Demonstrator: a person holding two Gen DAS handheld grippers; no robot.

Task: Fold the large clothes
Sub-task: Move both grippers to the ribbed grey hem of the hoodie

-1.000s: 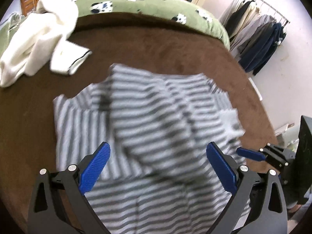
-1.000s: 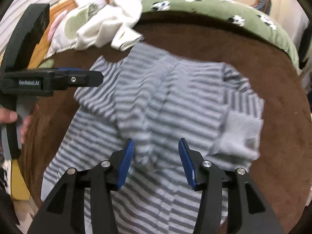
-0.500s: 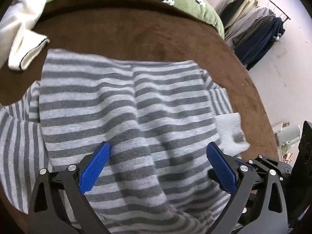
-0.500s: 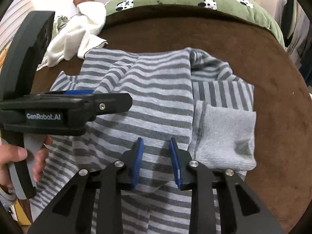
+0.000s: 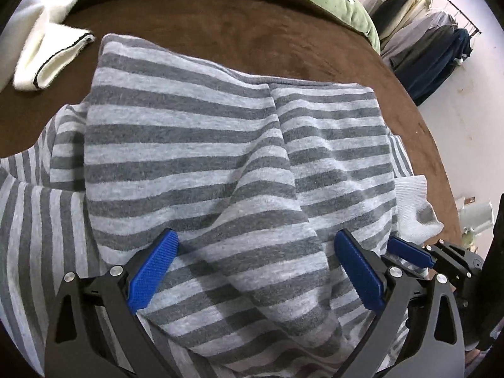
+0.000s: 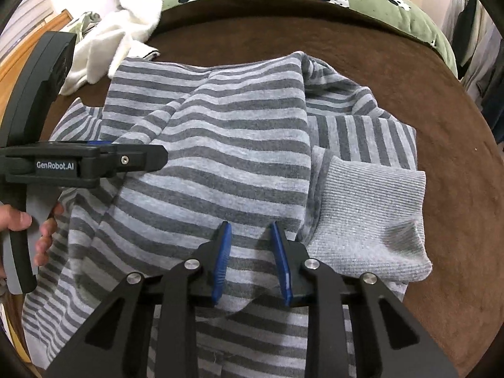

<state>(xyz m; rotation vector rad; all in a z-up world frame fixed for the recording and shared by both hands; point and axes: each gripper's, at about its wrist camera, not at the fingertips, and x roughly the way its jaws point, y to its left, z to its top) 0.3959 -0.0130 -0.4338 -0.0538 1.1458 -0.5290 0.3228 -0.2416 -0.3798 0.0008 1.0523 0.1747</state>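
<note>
Right wrist view: grey striped sweater (image 6: 226, 145) lies folded, ribbed cuff (image 6: 368, 208) showing.

Striped sweater (image 5: 195, 163): lower part runs under the frame edge.
White garment (image 5: 47, 31): cropped top-left.
Right tool (image 6: 250, 258): grip unclear.

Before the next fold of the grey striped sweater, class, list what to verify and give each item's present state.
1. Left gripper open over the grey striped sweater: ok.
2. Right gripper grips fabric: cannot tell; its jaws stand narrowly apart, cloth between them.
3. Folded panel lies flat: not ok, a ridge runs down it.
4. Plain grey ribbed cuff tucked in: not ok, it sticks out.
5. White fleece garment off the sweater: cannot tell.
</note>
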